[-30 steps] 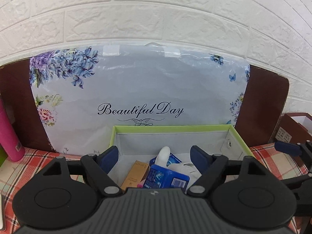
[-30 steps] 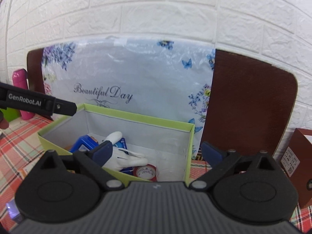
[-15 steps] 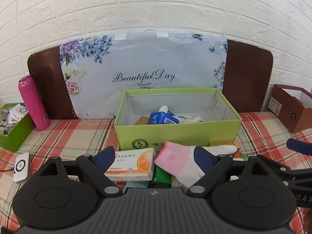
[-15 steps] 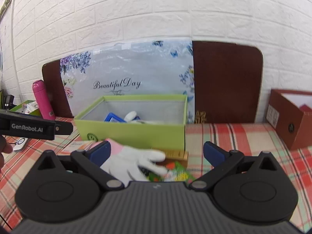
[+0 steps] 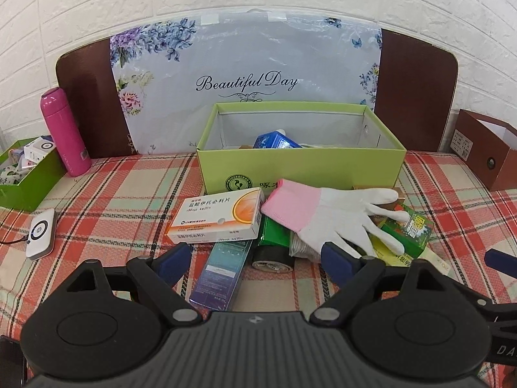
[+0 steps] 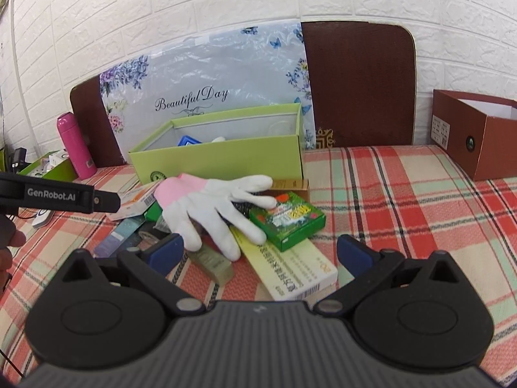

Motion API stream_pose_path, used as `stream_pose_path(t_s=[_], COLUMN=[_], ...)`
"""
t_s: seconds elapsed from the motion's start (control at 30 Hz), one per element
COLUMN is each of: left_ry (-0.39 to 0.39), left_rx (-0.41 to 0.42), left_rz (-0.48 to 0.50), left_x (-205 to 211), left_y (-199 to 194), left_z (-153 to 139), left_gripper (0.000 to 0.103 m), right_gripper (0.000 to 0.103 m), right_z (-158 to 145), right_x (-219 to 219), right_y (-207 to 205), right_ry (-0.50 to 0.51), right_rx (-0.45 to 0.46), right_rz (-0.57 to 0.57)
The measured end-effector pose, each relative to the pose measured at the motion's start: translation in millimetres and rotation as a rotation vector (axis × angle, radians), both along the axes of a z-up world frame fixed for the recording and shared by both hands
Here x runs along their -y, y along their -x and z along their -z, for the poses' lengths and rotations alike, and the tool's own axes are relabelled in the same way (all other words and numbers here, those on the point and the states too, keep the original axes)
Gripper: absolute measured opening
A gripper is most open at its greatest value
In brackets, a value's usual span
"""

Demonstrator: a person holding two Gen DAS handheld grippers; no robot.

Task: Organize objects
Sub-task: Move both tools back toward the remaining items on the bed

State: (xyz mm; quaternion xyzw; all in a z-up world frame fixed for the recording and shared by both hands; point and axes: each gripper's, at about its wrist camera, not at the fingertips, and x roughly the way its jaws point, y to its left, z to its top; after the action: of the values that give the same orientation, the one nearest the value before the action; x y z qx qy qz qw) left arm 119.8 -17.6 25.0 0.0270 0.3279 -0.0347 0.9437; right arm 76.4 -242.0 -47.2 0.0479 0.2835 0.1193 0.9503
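glove [image 5: 329, 216] white, pink cuff | box [image 5: 300, 169] lime green | tablecloth [image 5: 129, 200] red-green plaid

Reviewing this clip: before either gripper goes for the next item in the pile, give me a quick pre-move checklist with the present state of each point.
1. Left gripper open and empty: ok.
2. Right gripper open and empty: ok.
3. Glove on top of the pile, nothing over it: ok.
4. Green box open, with room inside: ok; it already holds a blue pack.
5. Glove free of items below: not ok; its fingers lie across the green packet.
6. Everything hidden under the glove is identified: cannot tell.
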Motion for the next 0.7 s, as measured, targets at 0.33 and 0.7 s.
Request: stream_pose_path(t_s=[0.33,0.7], left_ry=[-0.005,0.042], left_rx=[-0.059,-0.157], left_rz=[-0.06,0.051], left_x=[-50.1,-39.1], left_y=[9.2,-49.5], left_z=[49.8,78.2], left_gripper=[0.091,0.044], right_gripper=[0.103,0.101], right_z=[14.0,25.4], right_x=[-5.6,8.4], right_y=[14.8,1.9], right_ry=[0.057,0.09], right_rx=[0.002,-0.02], right_rz=[-0.016,0.005])
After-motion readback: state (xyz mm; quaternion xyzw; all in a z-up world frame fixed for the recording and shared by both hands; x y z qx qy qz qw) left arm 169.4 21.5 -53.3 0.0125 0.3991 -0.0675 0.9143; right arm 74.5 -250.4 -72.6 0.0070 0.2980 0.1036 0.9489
